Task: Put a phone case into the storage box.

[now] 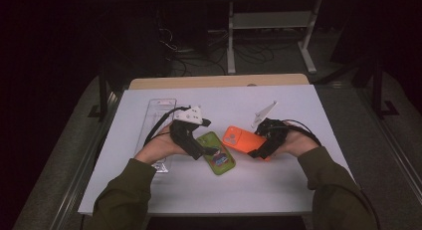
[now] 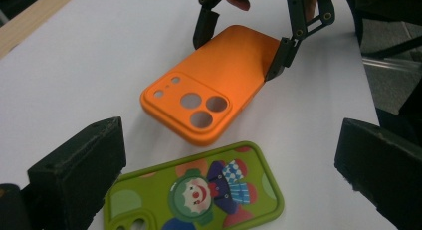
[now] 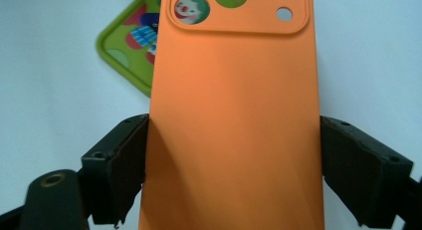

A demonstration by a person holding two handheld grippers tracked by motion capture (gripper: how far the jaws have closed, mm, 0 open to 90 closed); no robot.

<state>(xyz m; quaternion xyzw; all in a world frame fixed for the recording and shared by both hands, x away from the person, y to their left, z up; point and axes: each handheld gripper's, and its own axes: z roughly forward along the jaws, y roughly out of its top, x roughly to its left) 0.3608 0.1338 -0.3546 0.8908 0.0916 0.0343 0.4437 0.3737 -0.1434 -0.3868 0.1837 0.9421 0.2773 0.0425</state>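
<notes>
On the left side of the counter (image 1: pixel 149 195), I am holding the left hand-held gripper (image 1: pixel 206 153) with its jaws standing wide apart and gripping nothing. They are straddling the near end of the green clown phone case (image 2: pixel 199 197), which is lying flat on the white surface, face down, with its printed back showing. In the high view that case (image 1: pixel 216 153) is running diagonally, long axis pointing away from me and to the left, and the left hand-held gripper is sitting right at its left edge, the nearer of the two tools to it.

Moving right, the orange phone case (image 1: pixel 244 139) is being held just beside the green one, its camera-cutout end tilted down toward it. The right hand-held gripper (image 3: pixel 234 175) is clamping this case across its width near the plain end, one jaw on each long edge. Its long axis is running straight out from that gripper, toward the green case.

I judge the coming move to be turning on this alignment: the orange case is overhanging the green one's far corner, so the two axes are crossing, not yet parallel.
</notes>
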